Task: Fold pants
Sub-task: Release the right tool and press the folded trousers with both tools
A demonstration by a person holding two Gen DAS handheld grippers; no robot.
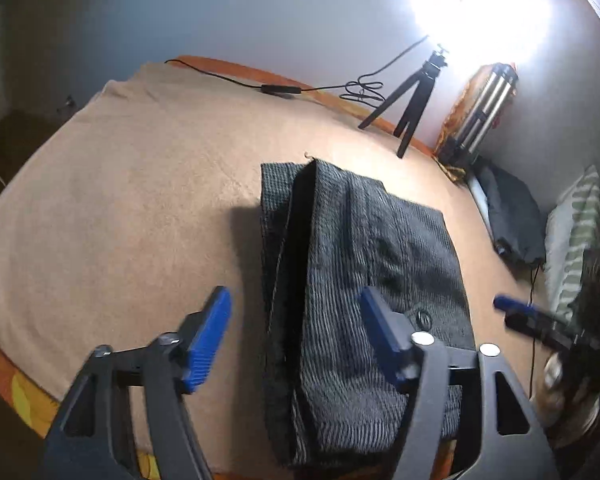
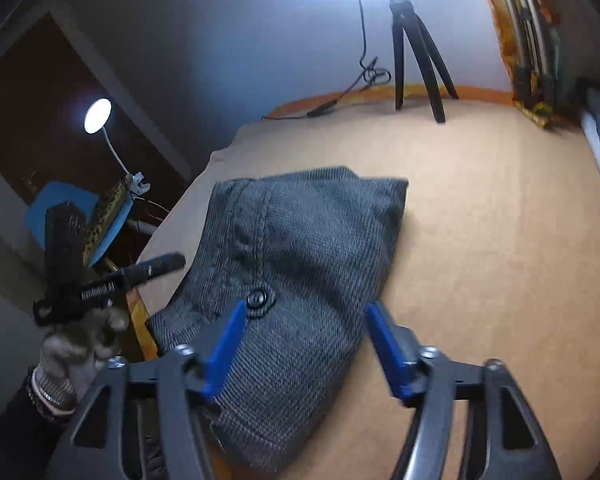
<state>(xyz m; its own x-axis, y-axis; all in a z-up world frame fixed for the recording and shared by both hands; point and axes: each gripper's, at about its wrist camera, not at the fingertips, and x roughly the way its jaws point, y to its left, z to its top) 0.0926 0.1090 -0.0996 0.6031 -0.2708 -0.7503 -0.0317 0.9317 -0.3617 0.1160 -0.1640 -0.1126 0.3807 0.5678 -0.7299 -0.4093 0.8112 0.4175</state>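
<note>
Currently the pants point(image 1: 364, 280) lie folded into a compact stack near me on the tan-covered bed point(image 1: 120, 200). Soft, limp weave; I would grip doubled edges, not single layers. Left tongs point(image 1: 296, 332) and right tongs point(image 2: 306, 344) both stand open, holding nothing.

Lamp head point(image 1: 480, 4) blown out to white glare, shape lost; in right wrist view cut by top edge. Near end of folded pants point(image 1: 364, 320) hidden behind left gripper point(image 1: 296, 336) body, cut by bottom edge. Right gripper point(image 1: 512, 308) motion-blurred at right edge, only one blue fingertip clear. Gloved hand point(image 2: 80, 344) blurred. Dark bag point(image 1: 516, 224) contents unreadable. Clutter round small desk lamp point(image 2: 98, 116) too dark to identify.
</note>
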